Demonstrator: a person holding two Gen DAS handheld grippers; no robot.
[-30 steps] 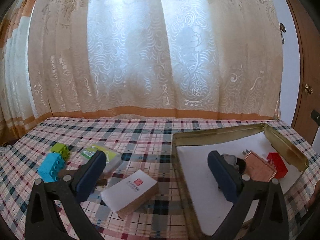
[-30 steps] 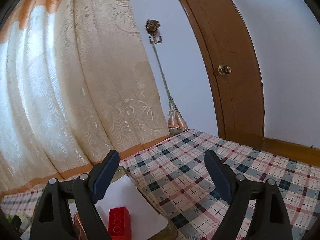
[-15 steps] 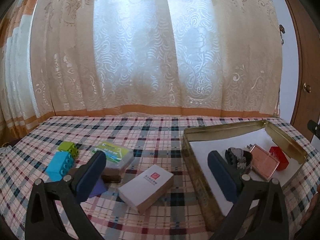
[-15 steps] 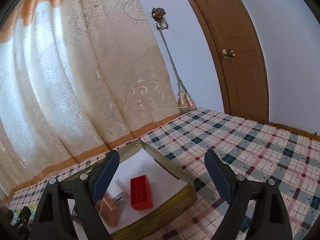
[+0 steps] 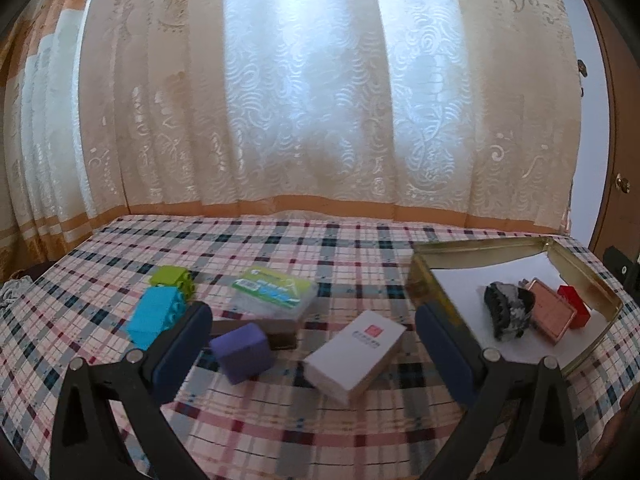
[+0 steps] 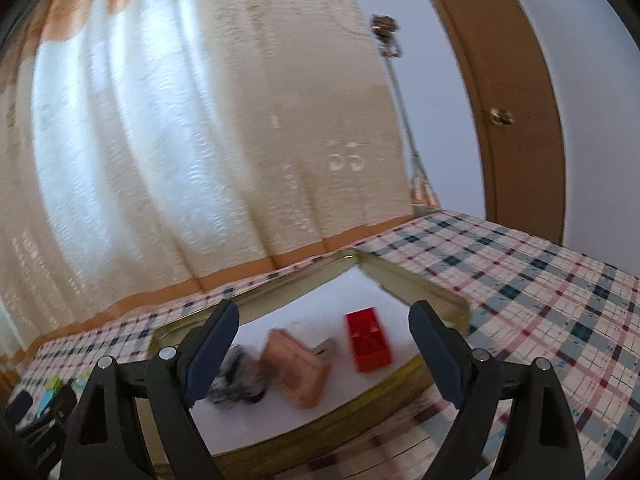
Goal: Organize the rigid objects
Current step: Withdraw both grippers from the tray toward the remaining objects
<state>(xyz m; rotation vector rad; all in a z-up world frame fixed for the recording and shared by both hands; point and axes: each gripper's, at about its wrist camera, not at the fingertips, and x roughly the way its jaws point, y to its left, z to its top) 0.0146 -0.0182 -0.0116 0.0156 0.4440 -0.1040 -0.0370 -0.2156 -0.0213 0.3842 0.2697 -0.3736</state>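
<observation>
Item: loose rigid objects on the plaid table (image 5: pixel 320 248), gold tin tray (image 5: pixel 480 250) near its right edge.

Left claw (image 5: pixel 308 344): released, jaws wide, empty, hovering above the white box (image 5: pixel 354 350).
Right claw (image 6: pixel 324 344): released, empty, over the tray.

In tray, 3 pieces: red brick (image 6: pixel 368 344), copper-pink case (image 6: pixel 298 368), black-and-grey lump (image 5: pixel 508 312).

Outside tray, toward the left edge: white box, purple block (image 5: pixel 242 350), brown bar (image 5: pixel 276 330), clear green-labelled case (image 5: pixel 276 292), blue brick (image 5: pixel 156 316), green brick (image 5: pixel 172 278).

Step judged: fetch the white box. Advice: straddle its narrow sides, lower squarely, clench before lifting. Box: matte, hard-edged, red square emblem.
</observation>
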